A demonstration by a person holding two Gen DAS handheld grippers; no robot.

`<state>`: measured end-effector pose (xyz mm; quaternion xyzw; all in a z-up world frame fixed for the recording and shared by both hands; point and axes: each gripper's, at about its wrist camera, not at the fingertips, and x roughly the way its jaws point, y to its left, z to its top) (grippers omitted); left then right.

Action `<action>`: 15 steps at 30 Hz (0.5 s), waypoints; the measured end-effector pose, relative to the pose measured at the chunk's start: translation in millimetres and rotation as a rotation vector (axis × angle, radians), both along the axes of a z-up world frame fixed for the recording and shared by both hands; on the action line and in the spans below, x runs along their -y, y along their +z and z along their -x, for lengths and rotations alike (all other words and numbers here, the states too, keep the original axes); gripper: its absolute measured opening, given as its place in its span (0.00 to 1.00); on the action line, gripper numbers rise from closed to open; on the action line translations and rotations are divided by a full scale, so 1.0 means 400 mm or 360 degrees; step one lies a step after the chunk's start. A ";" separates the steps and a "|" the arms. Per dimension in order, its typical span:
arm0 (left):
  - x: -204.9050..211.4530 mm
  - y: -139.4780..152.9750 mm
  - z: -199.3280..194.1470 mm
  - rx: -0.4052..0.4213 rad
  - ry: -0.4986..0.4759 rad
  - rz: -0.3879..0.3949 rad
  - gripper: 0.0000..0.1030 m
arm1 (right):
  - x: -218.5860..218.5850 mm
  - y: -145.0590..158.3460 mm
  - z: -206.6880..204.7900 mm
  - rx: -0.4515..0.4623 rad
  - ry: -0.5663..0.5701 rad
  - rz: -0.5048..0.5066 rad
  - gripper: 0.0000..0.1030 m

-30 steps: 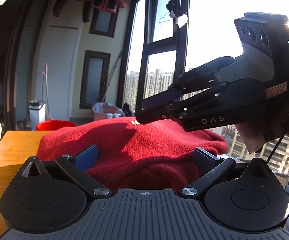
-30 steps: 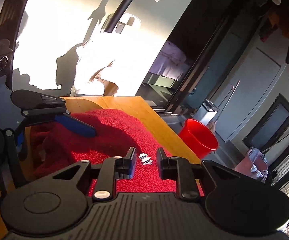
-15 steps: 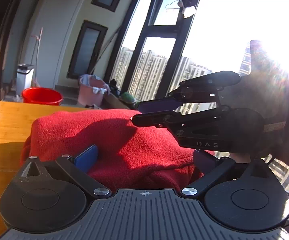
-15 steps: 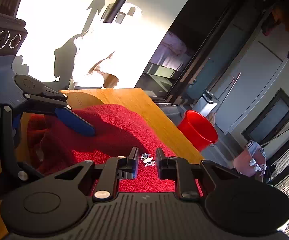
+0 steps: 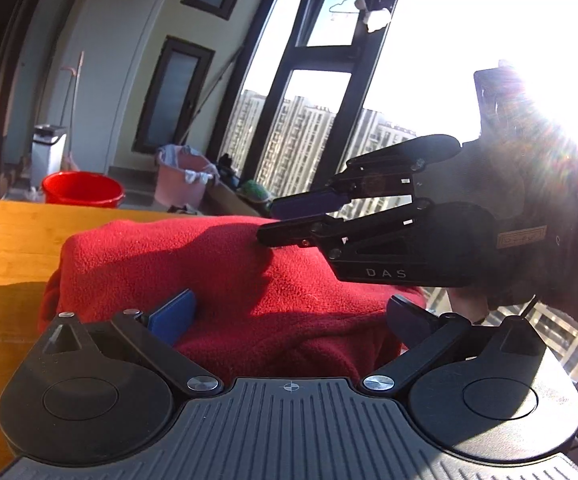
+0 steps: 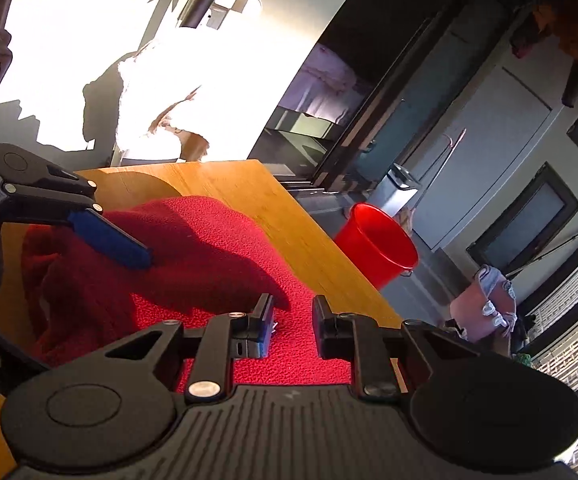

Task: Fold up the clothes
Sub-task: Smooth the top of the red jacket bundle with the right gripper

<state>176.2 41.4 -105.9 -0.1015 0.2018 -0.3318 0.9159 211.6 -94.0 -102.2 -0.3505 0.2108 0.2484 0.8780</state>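
A: Big picture first: the wooden tabletop (image 5: 5,240) runs across the left of the left wrist view, and the red fleece garment (image 5: 193,264) sits on it as a thick, bundled block in the middle of the frame.

B: It looks mostly folded to me. Layers stacked, a rounded fold edge on the left, nothing trailing off that I can see. I'd judge what's left is squaring it up or a last tidy.

A: The left gripper (image 5: 289,320) has its jaws spread wide, straddling the near edge of the fleece with cloth between them, not pinching it.

B: And the right gripper (image 6: 291,320), lower centre of its own view, has its jaws narrowed with a small gap, low over the top layer. Bare red cloth shows through the gap, so no fold is gripped.

A: Background, upper left area: a red bucket (image 5: 83,190) on the floor, well apart from the tabletop.

B: Smallest thing: a pale fleck by the right gripper's left jaw, too tiny to name.

A: Hard to read: sun glare washes out the right of the left wrist view, and both gripper bodies hide the garment's near side.
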 end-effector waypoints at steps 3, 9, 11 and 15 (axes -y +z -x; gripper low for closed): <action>-0.005 -0.004 0.000 0.0007 -0.0008 0.0008 1.00 | 0.007 0.027 0.012 -0.0076 0.0051 -0.0124 0.19; 0.000 -0.013 0.004 0.0045 -0.0010 -0.0008 1.00 | -0.010 -0.002 0.030 -0.0124 0.0128 -0.0055 0.18; -0.001 -0.019 0.009 0.0080 -0.0009 -0.0004 1.00 | -0.006 -0.005 0.021 -0.0001 0.0042 0.0019 0.18; -0.001 -0.035 0.025 0.0175 -0.0025 -0.0028 1.00 | 0.024 0.014 0.025 -0.0044 0.0052 -0.0061 0.18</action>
